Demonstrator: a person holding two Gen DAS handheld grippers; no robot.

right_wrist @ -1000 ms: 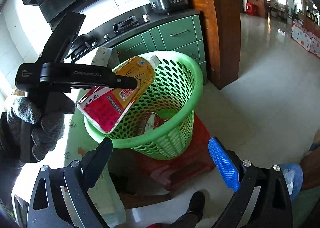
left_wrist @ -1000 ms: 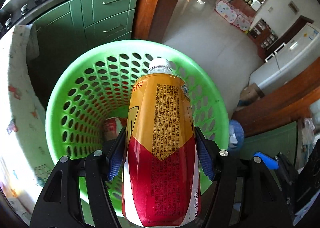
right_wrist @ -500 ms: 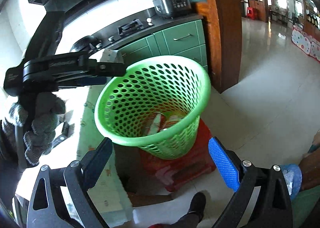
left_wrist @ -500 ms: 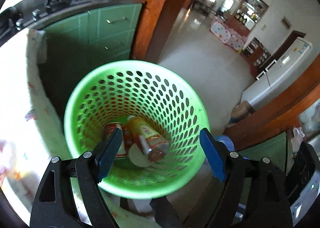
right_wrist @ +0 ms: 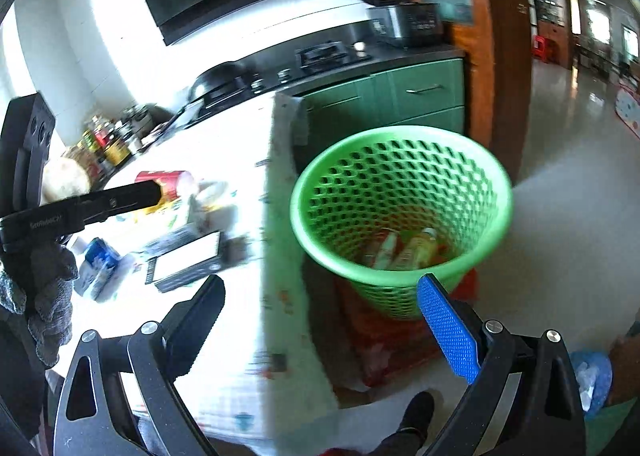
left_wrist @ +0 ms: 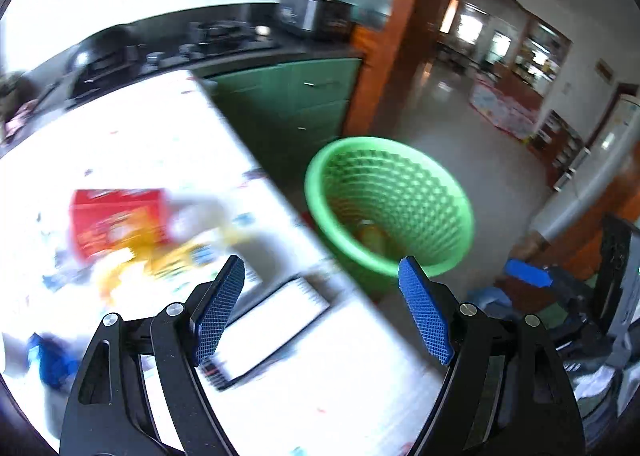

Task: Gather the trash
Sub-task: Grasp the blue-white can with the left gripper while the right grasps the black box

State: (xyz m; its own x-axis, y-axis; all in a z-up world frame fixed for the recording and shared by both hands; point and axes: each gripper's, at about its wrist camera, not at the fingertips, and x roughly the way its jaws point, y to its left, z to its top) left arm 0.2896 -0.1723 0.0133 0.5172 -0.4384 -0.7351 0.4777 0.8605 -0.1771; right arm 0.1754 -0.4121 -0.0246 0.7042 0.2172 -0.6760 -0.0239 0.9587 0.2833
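Observation:
A green perforated basket (left_wrist: 424, 256) (right_wrist: 304, 192) stands on the floor beside the table, on a red stool (right_wrist: 400, 340). A yellow-red bottle (right_wrist: 416, 246) and a red can (right_wrist: 382, 248) lie in its bottom. My left gripper (left_wrist: 320, 308) is open and empty over the table edge, left of the basket; it shows in the right wrist view (right_wrist: 96, 200) too. My right gripper (right_wrist: 320, 328) is open and empty, in front of the basket. On the table lie a red box (left_wrist: 120, 216), yellow wrappers (left_wrist: 176, 256) and a blue-white carton (right_wrist: 96, 260).
A white cloth-covered table (left_wrist: 320, 396) fills the left. A notebook-like pad (left_wrist: 268, 328) lies near its edge. Green cabinets (right_wrist: 420, 96) with a stove and rice cooker (right_wrist: 400, 16) stand behind. Tiled floor (right_wrist: 560, 176) lies to the right.
My left gripper let the yellow-red bottle fall into the basket, opened, and swung left and back over the table. My right gripper stayed open and turned a little left.

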